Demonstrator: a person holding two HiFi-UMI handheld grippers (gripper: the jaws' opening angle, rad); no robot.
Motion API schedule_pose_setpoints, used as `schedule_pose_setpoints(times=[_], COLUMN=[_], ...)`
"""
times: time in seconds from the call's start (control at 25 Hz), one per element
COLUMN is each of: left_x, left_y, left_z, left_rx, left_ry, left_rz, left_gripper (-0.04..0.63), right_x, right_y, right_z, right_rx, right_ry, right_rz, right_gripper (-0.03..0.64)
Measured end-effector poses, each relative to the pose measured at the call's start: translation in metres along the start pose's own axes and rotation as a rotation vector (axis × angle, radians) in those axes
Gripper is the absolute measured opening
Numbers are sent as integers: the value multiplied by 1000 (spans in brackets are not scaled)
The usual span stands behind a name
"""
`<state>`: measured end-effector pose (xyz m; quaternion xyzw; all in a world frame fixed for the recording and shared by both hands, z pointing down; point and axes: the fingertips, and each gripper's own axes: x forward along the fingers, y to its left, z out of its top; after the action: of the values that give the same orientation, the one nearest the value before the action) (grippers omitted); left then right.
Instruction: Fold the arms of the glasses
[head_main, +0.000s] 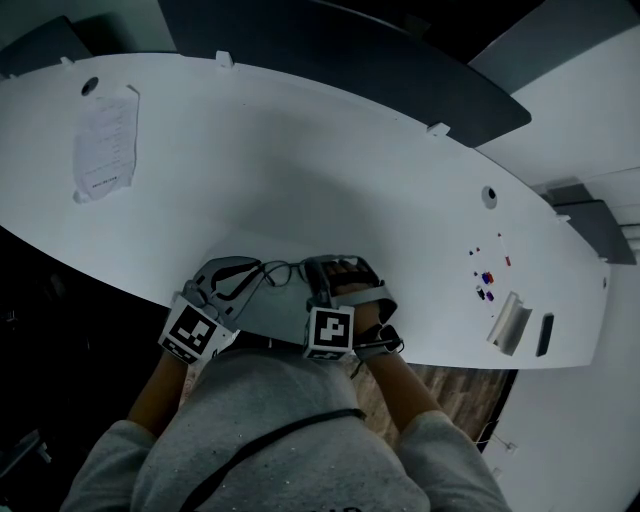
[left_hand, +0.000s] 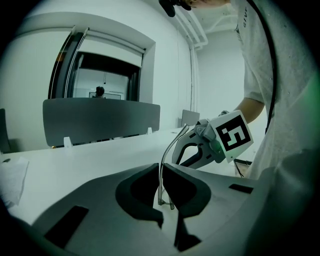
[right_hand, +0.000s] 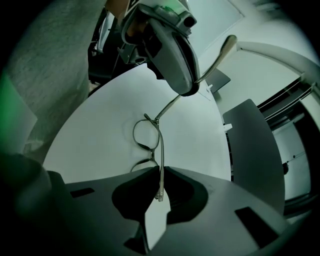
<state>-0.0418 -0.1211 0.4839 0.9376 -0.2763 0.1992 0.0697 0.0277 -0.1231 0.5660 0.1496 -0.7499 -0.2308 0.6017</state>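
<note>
- Two thin arms of the glasses (right_hand: 146, 134) are pinched, one in each gripper.
- One arm is gripped by the left gripper (left_hand: 161, 172), jaws almost closed.
- The other is gripped by the right gripper (right_hand: 160, 175), jaws almost closed too.
- The glasses are held between both, over the table (head_main: 300, 150) edge.

1 pr glasses (head_main: 283, 270), 2 grippers (left gripper (head_main: 238, 278) & right gripper (head_main: 335, 272), 1 per hand). 1 desk (head_main: 300, 160) w/ 1 paper sheet (head_main: 105, 140) on it.
</note>
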Motion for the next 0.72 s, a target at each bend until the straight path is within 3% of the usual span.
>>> schedule_pose_setpoints(times=[0.28,0.36,0.4,0.44,0.48,0.56,0.72], left_x=[12,15,17,17,18,19,21], left_y=[-17,-18,-19,-19,-19,-19,-18], left_z=[2,1,1,1,1,1,0], left_rx=[244,283,298,307,311,314,330], left_ry=[76,99,109,114,115,119,137], left_rz=[-44,-52,-57,-62,-67,-71,-91], left_gripper=[28,26,25,25,25,25,25], right_x=[-6,-12,-17,-22,-28,-35,-29], right_y=[2,3,4,5,4,2,6], right_z=[3,4,5,4,2,-11,-43], right_rx=[104,247,347,452,548,687,857], right_ry=[-80,-156,-203,-251,-292,-334,-330], right_rz=[-22,12,49,87,116,132,144], right_gripper=[37,38,65,145,167,169,167])
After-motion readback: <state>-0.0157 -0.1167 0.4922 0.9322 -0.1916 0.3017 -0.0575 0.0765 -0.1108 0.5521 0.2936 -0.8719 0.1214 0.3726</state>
